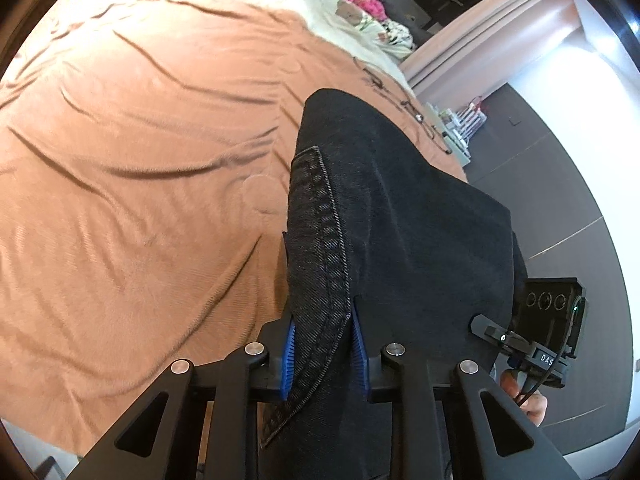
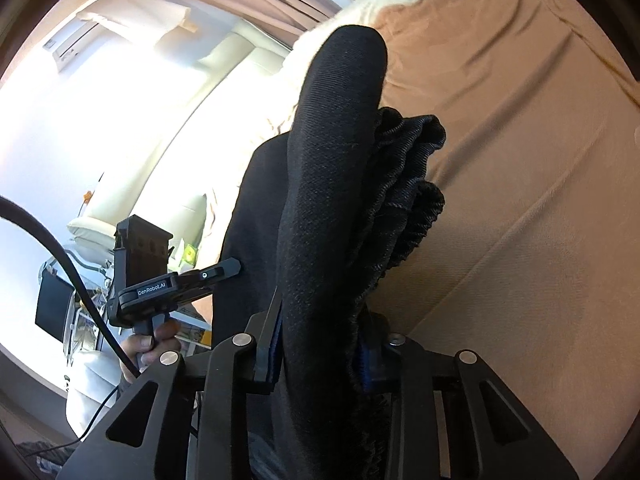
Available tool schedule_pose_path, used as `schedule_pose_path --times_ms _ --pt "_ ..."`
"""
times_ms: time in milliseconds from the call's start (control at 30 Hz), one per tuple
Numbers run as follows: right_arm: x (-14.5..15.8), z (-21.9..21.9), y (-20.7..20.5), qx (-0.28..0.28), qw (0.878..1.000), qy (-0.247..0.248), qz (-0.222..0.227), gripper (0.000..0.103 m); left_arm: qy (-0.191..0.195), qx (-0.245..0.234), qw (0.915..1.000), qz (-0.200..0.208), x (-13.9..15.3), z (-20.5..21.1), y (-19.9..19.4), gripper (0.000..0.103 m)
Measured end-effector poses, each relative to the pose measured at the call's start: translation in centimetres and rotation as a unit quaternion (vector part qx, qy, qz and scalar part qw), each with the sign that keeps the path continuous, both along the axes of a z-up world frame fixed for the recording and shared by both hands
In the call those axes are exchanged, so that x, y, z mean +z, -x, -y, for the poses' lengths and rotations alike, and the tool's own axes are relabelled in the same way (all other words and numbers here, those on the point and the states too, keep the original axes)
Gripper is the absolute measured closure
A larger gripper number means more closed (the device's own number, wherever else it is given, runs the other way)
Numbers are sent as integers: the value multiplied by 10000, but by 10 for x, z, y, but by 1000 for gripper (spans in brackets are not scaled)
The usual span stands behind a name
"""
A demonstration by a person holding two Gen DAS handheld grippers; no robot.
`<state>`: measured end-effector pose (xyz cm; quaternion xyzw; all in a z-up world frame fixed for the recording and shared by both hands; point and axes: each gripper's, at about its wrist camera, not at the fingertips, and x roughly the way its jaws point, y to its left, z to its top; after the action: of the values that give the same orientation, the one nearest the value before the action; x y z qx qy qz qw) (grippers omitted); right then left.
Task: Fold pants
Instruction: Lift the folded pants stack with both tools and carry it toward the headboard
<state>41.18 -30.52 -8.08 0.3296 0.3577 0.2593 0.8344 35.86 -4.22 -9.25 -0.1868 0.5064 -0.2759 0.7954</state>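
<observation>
Left wrist view showed the left tongs clenched on a stitched hem of the black pants, blue pads pressing the denim from both sides. The pants hung lifted above the bed, over its orange cover, near the bed's edge. Beside the pants, at their far side from the bed, the right tongs were likewise clamped on a thick fold of the same cloth, a person's hand gripping the other handle.

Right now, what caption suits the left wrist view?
Left hand-held gripper clamps black pants above an orange bedsheet.
</observation>
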Motion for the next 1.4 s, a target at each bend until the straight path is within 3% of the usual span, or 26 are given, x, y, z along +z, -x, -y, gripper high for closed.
schedule_pose_path --times_ms 767,1100,1400 --pt "30 -2 56 -57 9955 -164 930 77 -84 118 9958 902 95 -14 66 80" --pt "58 -17 68 189 9917 -179 1257 77 -114 271 9918 1242 143 -52 98 81" --pt "66 -47 39 529 9880 -146 1447 77 -139 613 9858 1557 170 -106 115 81"
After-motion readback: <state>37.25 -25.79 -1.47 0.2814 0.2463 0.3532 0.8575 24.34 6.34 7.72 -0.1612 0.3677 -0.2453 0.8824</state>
